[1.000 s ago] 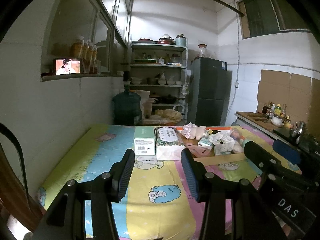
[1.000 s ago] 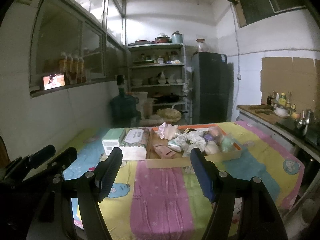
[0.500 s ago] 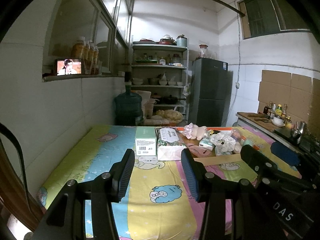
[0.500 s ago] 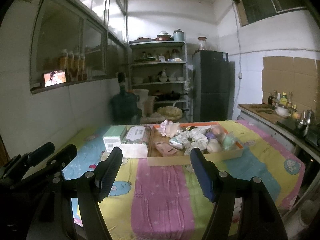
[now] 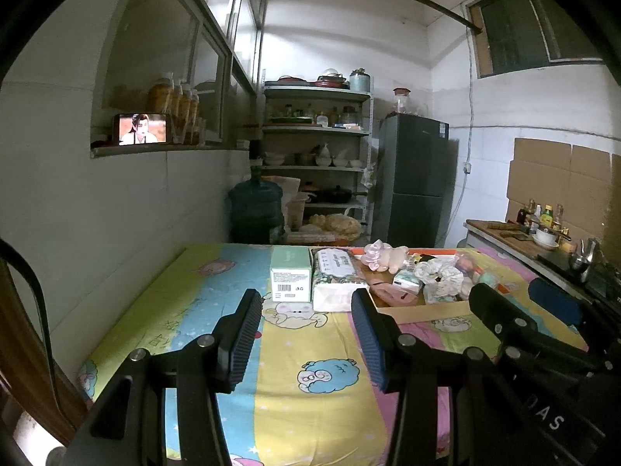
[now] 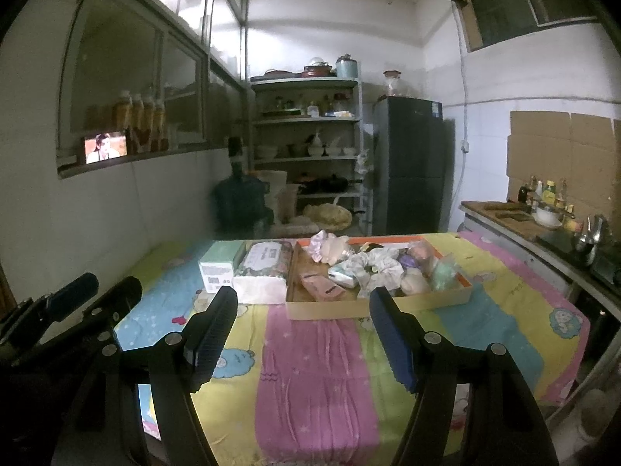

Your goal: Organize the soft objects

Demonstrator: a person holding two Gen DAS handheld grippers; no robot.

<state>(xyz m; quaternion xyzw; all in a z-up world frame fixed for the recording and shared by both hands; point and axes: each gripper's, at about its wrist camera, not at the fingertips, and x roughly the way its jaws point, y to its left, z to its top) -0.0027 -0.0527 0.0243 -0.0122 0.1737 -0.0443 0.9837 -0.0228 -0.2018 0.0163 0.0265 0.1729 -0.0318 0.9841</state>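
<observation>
A dim kitchen, seen from two handheld claws held above a table under a bright striped cartoon cloth (image 5: 310, 349). Much is hard to read: the soft things heaped in the shallow cardboard tray (image 6: 349, 306) blur into one another, and only a crumpled white scrunchie (image 6: 378, 266), a pale pink plush piece (image 6: 330, 246) at the tray's far edge and a flat pink packet (image 6: 320, 287) can be picked out. The print on the mint-green box (image 5: 291, 277) and on the tissue pack (image 5: 335, 281) touching it is too small to read. The tray sits just right of the pack, at the table's far side.

The left gripper (image 5: 306, 341) has its jaws parted about halfway — nothing between them, only cloth beyond. The right gripper (image 6: 302, 341) stands wider open, also empty, its fingers framing the tray's near wall but well short of it. Each claw appears at the edge of the other's view, partly cut off. No hand shows.
</observation>
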